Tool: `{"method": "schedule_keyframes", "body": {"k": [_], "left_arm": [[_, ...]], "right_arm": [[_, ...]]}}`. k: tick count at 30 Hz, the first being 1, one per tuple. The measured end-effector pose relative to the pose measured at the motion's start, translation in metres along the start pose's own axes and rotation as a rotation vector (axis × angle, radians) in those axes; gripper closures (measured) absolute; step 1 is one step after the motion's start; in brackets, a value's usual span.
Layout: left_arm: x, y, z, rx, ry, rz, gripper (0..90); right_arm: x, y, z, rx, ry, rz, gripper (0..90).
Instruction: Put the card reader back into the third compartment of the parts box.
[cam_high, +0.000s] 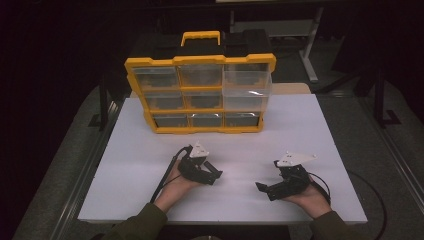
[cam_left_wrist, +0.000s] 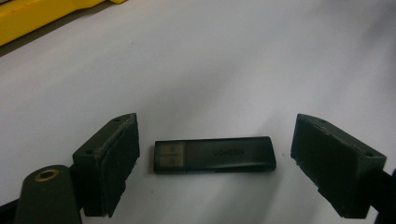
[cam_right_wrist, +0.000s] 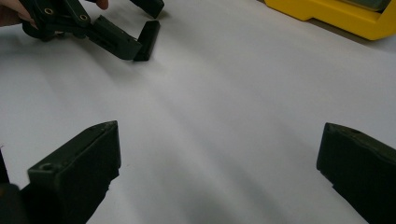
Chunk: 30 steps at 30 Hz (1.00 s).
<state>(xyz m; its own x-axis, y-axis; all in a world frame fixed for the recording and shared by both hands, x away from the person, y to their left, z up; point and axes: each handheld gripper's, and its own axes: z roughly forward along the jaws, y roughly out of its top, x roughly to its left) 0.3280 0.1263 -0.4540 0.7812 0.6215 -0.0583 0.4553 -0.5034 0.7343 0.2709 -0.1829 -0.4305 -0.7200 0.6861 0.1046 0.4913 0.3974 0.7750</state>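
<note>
A dark, slim USB stick (cam_left_wrist: 215, 155) with a translucent cap end lies flat on the white board (cam_high: 300, 125). My left gripper (cam_left_wrist: 215, 128) is open, and the stick sits crosswise between its jaws without touching either. In the high view the left gripper (cam_high: 215, 171) rests low on the board, left of centre. My right gripper (cam_high: 268, 176) stands open to its right with nothing between its jaws (cam_right_wrist: 219, 135). From the right gripper view, the stick (cam_right_wrist: 148, 39) shows beside the left gripper's near jaw.
A yellow organiser case (cam_high: 200, 95) with clear drawers and a yellow handle stands at the back of the board. Its yellow base (cam_right_wrist: 327, 16) shows far off in the right gripper view. A person's hands and olive sleeves enter from the bottom. Dark floor surrounds the table.
</note>
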Motion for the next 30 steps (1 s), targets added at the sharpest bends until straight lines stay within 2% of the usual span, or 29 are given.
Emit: {"method": "schedule_keyframes", "body": {"k": [9, 19, 26, 30], "left_arm": [[-0.0020, -0.0014, 0.0031, 0.014, 0.000, 0.003, 16.4], [-0.0023, -0.0015, 0.0024, 0.006, 0.012, -0.003, 22.0], [-0.0057, -0.0026, 0.0027, 0.011, 0.052, 0.035, 26.8], [-0.0057, -0.0027, 0.0027, 0.010, 0.051, 0.035, 27.6]], "right_arm": [[-0.0001, -0.0001, 0.0000, 0.001, 0.000, 0.001, 0.0], [-0.0001, -0.0001, 0.0003, 0.002, 0.001, 0.001, 0.0], [0.0000, -0.0002, 0.0005, 0.003, 0.003, 0.001, 0.0], [0.0002, -0.0001, 0.0004, 0.003, 0.004, 0.002, 0.0]]}}
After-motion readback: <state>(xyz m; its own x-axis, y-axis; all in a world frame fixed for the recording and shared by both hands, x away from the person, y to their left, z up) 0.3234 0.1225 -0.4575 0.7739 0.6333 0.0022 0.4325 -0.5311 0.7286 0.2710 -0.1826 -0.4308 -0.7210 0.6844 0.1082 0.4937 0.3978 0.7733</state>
